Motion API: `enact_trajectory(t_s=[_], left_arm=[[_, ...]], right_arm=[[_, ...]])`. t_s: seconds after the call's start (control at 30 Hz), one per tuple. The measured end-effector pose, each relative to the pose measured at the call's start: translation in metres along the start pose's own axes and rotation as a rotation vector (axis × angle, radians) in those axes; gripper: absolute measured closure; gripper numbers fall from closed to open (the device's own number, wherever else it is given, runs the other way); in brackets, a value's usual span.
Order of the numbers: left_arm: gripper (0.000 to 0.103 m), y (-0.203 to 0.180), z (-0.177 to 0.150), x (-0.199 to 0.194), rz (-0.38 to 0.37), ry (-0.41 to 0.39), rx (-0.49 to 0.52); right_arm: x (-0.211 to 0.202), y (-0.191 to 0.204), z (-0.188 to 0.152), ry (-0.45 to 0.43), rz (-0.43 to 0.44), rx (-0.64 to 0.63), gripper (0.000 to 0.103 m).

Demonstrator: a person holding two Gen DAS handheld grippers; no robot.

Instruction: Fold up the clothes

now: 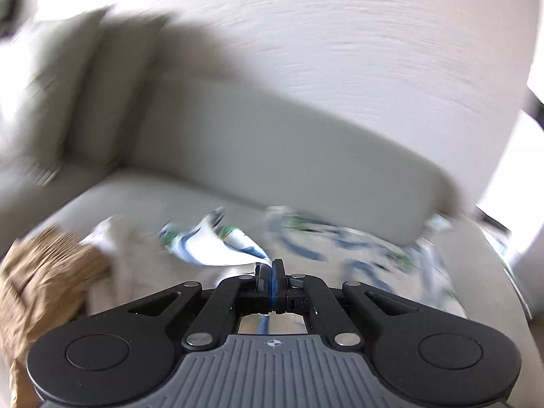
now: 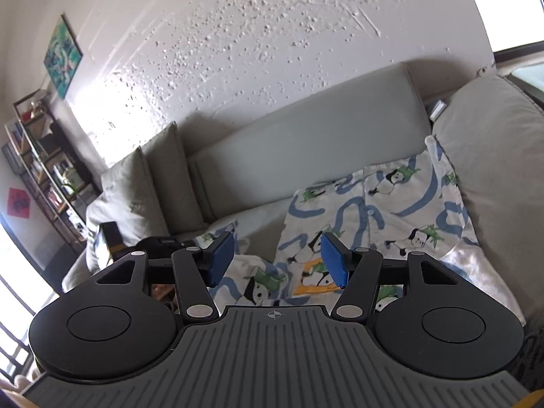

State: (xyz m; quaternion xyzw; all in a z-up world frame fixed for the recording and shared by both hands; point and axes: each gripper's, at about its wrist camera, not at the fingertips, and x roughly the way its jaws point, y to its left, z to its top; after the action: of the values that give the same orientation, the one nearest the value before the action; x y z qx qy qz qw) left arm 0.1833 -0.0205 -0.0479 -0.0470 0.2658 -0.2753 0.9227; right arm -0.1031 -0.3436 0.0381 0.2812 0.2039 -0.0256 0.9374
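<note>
Grey sofa [image 2: 306,142] under textured white wall [image 2: 272,34], one penguin-print garment [image 2: 391,204], one tan garment [image 1: 44,278]; left tongs [image 1: 271,272] clenched on penguin-print garment, right tongs [image 2: 278,258] released

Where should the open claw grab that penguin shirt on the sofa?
Probably the shirt's near left edge, from above. It lies flat on the sofa, and that edge sits just below the right claw. The left claw already pinches another bit.
</note>
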Motion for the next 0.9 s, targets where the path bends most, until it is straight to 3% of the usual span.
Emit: enact_trajectory(t_s=[0.1, 0.2, 0.23, 0.3, 0.37, 0.4, 0.47, 0.63, 0.7, 0.8, 0.9], left_arm=[[0.103, -0.065, -0.036, -0.01, -0.175, 0.047, 0.143], [0.103, -0.124, -0.089, -0.002, -0.298, 0.259, 0.268], [0.1, -0.137, -0.107, 0.001, -0.321, 0.332, 0.295], [0.078, -0.155, -0.136, 0.004, -0.347, 0.453, 0.339], [0.074, -0.154, -0.147, -0.005, -0.348, 0.466, 0.323], [0.065, -0.148, -0.148, -0.01, -0.346, 0.46, 0.282], [0.058, -0.131, -0.141, -0.022, -0.332, 0.43, 0.153], [0.058, -0.072, -0.122, -0.037, -0.166, 0.291, -0.174], [0.058, -0.049, -0.116, -0.04, -0.136, 0.252, -0.291], [0.058, -0.025, -0.115, -0.045, -0.154, 0.189, -0.389], [0.058, -0.012, -0.119, -0.042, -0.149, 0.195, -0.444]], right_arm=[[-0.004, -0.005, -0.003, 0.005, 0.02, 0.03, 0.04], [-0.015, -0.012, -0.003, -0.013, 0.014, 0.036, 0.04], [-0.018, -0.015, -0.004, -0.019, 0.007, 0.035, 0.04], [-0.022, -0.022, -0.006, -0.019, -0.009, 0.041, 0.04], [-0.021, -0.032, -0.008, -0.003, -0.017, 0.064, 0.04], [-0.02, -0.037, -0.009, 0.008, -0.02, 0.076, 0.039], [-0.017, -0.048, -0.013, 0.031, -0.033, 0.095, 0.037], [-0.004, -0.065, -0.022, 0.078, -0.051, 0.117, 0.037], [0.007, -0.067, -0.025, 0.112, -0.043, 0.108, 0.037], [0.047, -0.067, -0.036, 0.247, -0.038, 0.057, 0.04], [0.093, -0.072, -0.052, 0.398, 0.015, 0.076, 0.056]])
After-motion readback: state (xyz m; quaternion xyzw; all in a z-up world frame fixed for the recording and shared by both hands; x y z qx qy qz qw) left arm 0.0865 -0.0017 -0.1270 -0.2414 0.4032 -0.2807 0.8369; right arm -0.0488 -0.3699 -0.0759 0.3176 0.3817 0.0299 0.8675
